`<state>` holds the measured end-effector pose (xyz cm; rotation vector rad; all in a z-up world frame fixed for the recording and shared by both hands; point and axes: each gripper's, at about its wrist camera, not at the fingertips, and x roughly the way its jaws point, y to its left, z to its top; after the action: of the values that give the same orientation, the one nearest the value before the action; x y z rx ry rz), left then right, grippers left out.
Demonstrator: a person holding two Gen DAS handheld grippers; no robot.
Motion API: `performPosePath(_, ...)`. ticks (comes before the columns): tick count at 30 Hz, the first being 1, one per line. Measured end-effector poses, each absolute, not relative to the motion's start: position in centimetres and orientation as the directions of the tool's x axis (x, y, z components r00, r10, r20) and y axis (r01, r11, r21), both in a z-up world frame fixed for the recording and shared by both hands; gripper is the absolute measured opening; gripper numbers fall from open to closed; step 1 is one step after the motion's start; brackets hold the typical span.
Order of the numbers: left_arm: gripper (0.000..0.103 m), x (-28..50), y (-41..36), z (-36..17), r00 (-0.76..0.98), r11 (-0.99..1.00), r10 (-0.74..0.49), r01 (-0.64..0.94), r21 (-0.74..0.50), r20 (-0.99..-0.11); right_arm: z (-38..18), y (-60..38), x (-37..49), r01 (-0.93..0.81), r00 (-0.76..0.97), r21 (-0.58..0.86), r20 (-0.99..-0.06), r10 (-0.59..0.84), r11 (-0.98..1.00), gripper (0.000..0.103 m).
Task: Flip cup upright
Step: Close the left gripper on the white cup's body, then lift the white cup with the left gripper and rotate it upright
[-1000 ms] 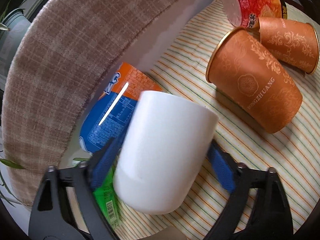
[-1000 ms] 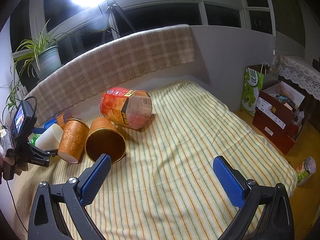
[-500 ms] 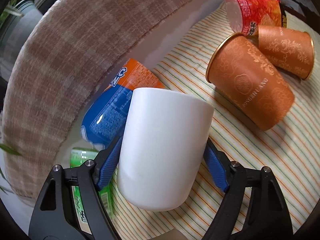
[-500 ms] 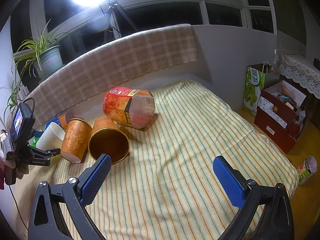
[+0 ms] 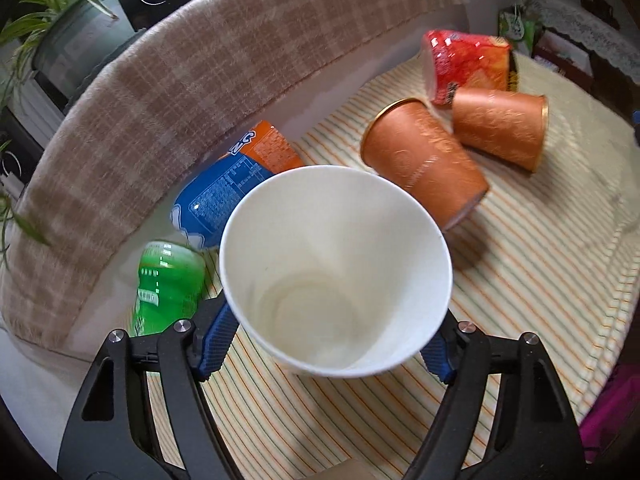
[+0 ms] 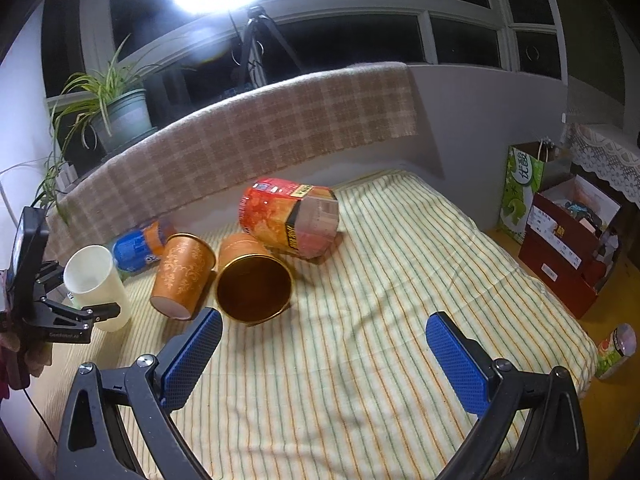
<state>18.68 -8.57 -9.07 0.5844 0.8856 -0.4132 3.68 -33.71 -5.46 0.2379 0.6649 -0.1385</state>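
White cup [image 5: 336, 280]; orange cups [image 5: 424, 168] (gold-rimmed); cloth [image 6: 380, 320] striped green and orange; beige plaid blanket [image 6: 260, 140].

We see the cup [image 5: 336, 276] mouth up between the fingers of the left tool [image 5: 326, 350], over the bed [image 5: 540, 280] near its left end. Behind it, against the blanket-draped backboard [image 5: 180, 80], lie a can [image 5: 166, 288] and a pouch [image 5: 236, 184]. To its right two paper cups [image 5: 424, 164] lie on their sides, touching, with a noodle tub [image 5: 468, 64] behind them. The right tool [image 6: 320, 356] hangs over the bed's near edge, well apart.
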Motion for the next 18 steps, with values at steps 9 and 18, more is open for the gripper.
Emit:
performPosePath(9,0.079,14.2,-7.3,-6.2,0.547,0.800,-0.154,0.558,0.221,-0.823,-4.6,-32.9,2.7,0.172,0.793,0.174,-0.608,-0.032,0.970,0.103)
performPosePath(18,0.079,9.1,-6.3,-5.6,0.360,0.825,-0.263,0.565,-0.014,-0.895,-4.6,-32.1,2.2,0.138,0.796,0.173,-0.605,-0.005,0.975,0.103)
